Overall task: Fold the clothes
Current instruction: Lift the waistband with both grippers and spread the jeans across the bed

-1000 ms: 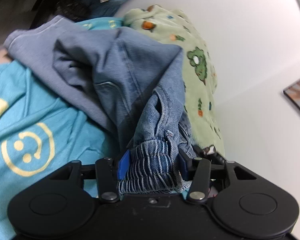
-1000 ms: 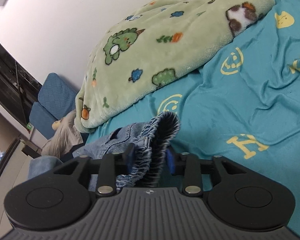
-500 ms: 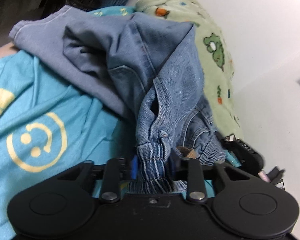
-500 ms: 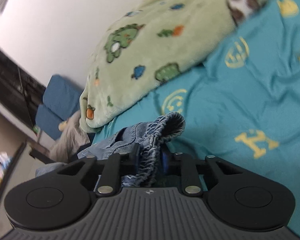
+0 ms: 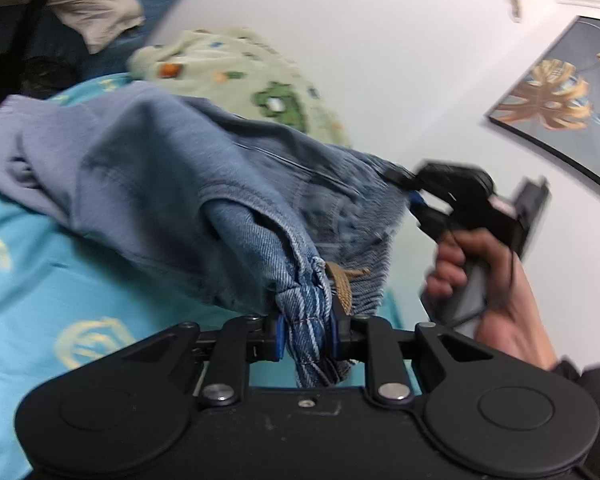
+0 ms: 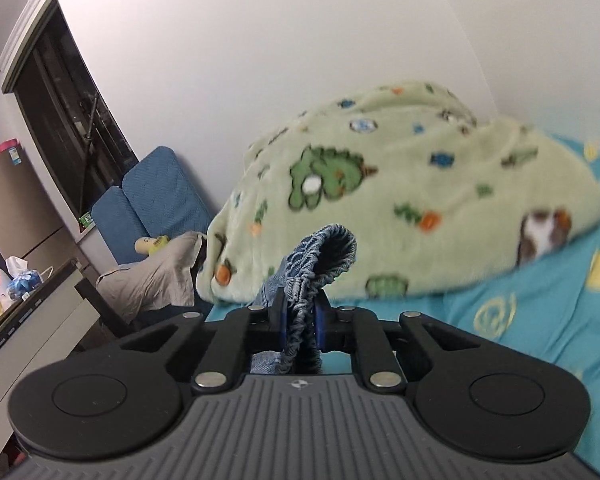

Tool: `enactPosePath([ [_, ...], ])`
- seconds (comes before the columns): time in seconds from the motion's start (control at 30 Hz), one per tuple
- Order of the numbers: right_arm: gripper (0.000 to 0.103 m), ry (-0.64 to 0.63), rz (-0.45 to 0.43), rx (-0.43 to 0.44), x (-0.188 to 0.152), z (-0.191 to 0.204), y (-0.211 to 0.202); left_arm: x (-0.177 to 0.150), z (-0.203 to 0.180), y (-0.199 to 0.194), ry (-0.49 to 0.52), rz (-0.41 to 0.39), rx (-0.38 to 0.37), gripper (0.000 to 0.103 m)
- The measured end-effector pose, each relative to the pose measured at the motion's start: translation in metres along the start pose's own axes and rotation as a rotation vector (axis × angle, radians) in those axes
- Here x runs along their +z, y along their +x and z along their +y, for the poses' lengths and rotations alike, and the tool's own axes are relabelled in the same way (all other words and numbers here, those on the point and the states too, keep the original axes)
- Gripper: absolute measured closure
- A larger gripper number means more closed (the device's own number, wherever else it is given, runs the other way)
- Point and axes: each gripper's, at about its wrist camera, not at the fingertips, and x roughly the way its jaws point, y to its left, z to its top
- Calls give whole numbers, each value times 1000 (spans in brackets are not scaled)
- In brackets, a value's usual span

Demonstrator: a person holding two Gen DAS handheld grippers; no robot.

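denim jeans [image 5: 204,200] are gripped at the elastic waistband by the left gripper [image 5: 305,334] and the right gripper [image 6: 300,322], both clamped, and held above the teal bedsheet [image 5: 40,300]. no fold is made yet; spreading and folding remain.

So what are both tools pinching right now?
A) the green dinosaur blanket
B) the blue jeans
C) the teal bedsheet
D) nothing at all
B: the left tool is shut on the elastic waistband of the blue jeans, and the right tool pinches another bit of that waistband, while the green blanket lies untouched behind.
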Motion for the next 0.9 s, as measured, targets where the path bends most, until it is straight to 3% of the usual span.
enactPosePath([
  [0.17,90,-87,-22,-27,52,-15,-11,-30,-48,73,21,10,-43,85],
  [0.33,90,-133,-4,-129,73,-86,15,-64,-69,168,29,93,-60,85],
  [0.47,90,-134,45,-199,64,-155,47,-92,-64,234,47,178,-41,85],
  [0.53,90,-122,72,-223,52,-185,61,-104,-57,255,63,214,-30,85],
  [0.77,87,-103,76,-242,42,-198,52,-103,-58,265,125,235,-54,81],
  [0.87,67,-95,77,-250,37,-203,48,-94,-62,261,129,274,-44,68],
  [0.9,54,-92,78,-253,35,-205,47,-92,-62,257,129,287,-49,64],
])
